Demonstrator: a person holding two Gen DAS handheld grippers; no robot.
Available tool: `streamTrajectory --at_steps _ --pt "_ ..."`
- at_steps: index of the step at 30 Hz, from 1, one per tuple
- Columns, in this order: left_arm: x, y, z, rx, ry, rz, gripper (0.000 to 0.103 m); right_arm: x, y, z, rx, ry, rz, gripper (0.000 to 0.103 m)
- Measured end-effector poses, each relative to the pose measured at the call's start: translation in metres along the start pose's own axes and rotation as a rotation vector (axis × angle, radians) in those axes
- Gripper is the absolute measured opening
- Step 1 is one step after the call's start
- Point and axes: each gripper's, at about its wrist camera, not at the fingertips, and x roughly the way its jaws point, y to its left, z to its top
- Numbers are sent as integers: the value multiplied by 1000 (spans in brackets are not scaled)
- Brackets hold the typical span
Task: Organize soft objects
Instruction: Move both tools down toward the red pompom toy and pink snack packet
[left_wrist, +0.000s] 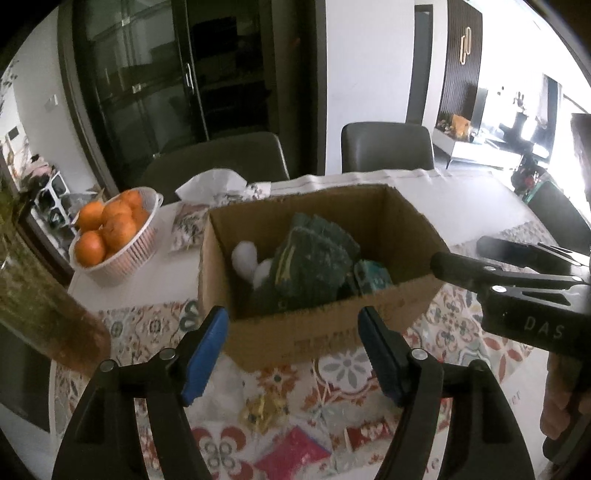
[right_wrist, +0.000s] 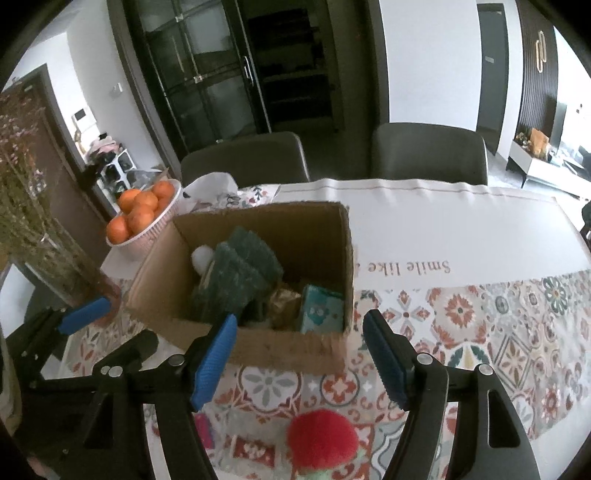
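1. Right hand-held gripper (right_wrist: 301, 356): blue pads apart, nothing between them. It hovers over the worktop (right_wrist: 461, 236), just short of the near wall of the open brown cardboard box (right_wrist: 258, 347).
2. Left hand-held gripper (left_wrist: 293, 354): pads likewise spread wide and empty, lined up on the same box from its own side.
3. Next candidate, as I read it: the fluffy red pompom-topped plush toy (right_wrist: 322, 437), lying on the patterned cloth at 6 o'clock in the right wrist view, below and a bit behind the open pads. Its lower end looks pale green; the rest is cut off by the frame edge.
4. Handling guess: very light, squashy, not fragile, not slippery. The pile will compress a lot, so the pads need to close well in. Pinch across the middle of the red ball, not the loose fuzz.
5. Already in the box: dark green knitted cloth bundle (right_wrist: 236, 273), white fluffy balls (left_wrist: 251, 264) at its 9 o'clock, teal patterned soft pack (right_wrist: 321, 310) at its 4 o'clock. Free room looks to be at the box's far right.
6. Left view shows more small items on the cloth near 6 o'clock: pink mesh piece (left_wrist: 295, 456) and crinkly yellow-gold wrapper (left_wrist: 262, 408). Both are blurred.
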Motion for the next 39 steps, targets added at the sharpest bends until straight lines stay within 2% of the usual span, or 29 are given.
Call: streamTrajectory --at_steps 12,21,30,34,39 --pt "-24 -10 -32 51 84 13 72 -15 8 -32 -14 85 4 72" --pt "-25 -19 -55 115 187 4 72 -10 10 -55 -48 205 0 72" --pt "-5 -25 -72 142 319 -27 72 15 2 -74 -39 354 2 72" --pt "12 -25 -77 154 399 -55 72 27 0 -83 -28 392 2 72" --pt "30 -23 -83 188 463 -44 72 40 1 -90 -32 420 -30 72"
